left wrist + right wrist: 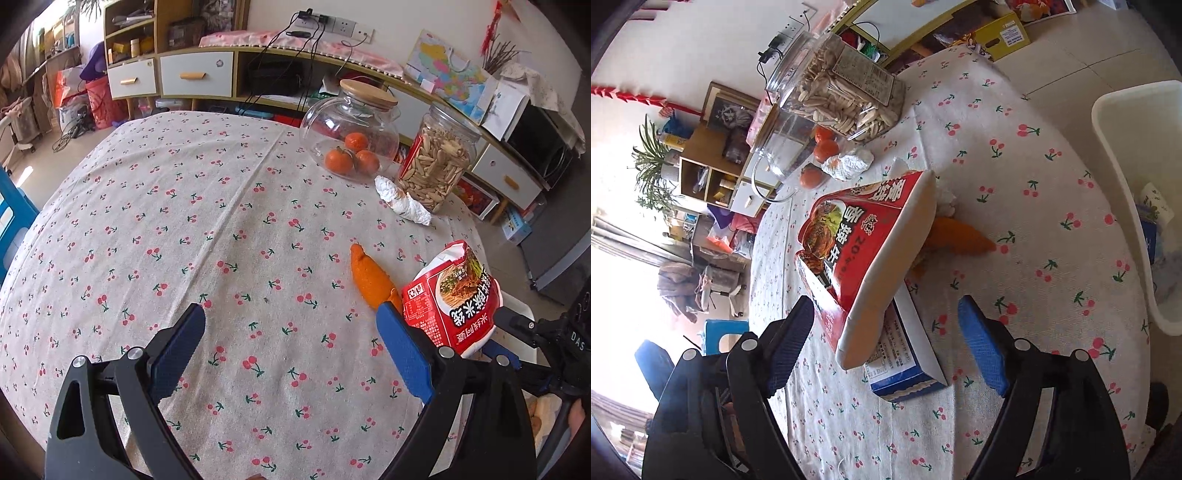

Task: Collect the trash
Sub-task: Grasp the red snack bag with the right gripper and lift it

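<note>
A red and white instant noodle cup [452,299] lies tilted on the cherry-print tablecloth, also in the right wrist view [871,254], resting on a blue and white small box [905,358]. An orange peel [371,278] lies beside it, also in the right wrist view [960,236]. A crumpled white tissue [402,201] lies by the jars. My left gripper [291,347] is open and empty over the cloth, left of the cup. My right gripper [886,343] is open with the cup's bottom end and the box between its fingers.
A glass jar with oranges [351,136] and a plastic jar of seeds [436,162] stand at the table's far side. A white trash bin [1137,192] stands on the floor beside the table edge. Cabinets line the wall behind.
</note>
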A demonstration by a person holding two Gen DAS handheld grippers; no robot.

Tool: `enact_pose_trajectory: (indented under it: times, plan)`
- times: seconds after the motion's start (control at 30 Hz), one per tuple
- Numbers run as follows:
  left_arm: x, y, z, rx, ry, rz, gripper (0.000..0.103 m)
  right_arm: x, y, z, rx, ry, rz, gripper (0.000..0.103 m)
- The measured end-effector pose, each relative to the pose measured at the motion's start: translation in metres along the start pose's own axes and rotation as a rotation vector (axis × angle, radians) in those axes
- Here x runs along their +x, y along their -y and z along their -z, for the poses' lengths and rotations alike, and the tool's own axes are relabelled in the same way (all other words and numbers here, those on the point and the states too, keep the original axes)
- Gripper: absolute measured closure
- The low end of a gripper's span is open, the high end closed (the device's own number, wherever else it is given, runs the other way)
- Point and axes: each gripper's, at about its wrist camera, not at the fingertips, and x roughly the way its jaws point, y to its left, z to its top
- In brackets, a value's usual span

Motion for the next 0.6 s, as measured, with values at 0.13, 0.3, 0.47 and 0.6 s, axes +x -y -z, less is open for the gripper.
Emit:
enact_pose_trajectory:
  times: [0.13, 0.3, 0.47, 0.6]
  plan:
    - [0.004, -0.005, -0.001, -0.022, -0.016, -0.001, 0.012, 0.021, -0.008, -0.009, 0.01, -0.009, -0.053, 0.029]
    - [0.007, 0.0, -0.001, -0.018, -0.035, 0.013, 0.012, 0.029, -0.025, -0.012, -0.052, 0.007, -0.046, 0.067]
    - [0.009, 0.011, -0.001, -0.003, -0.037, 0.027, 0.012, 0.006, -0.053, -0.009, -0.156, 0.066, -0.003, 0.078]
    - [0.012, 0.025, 0.001, 0.012, -0.047, 0.036, 0.012, -0.025, -0.063, -0.011, -0.206, 0.138, -0.004, 0.079]
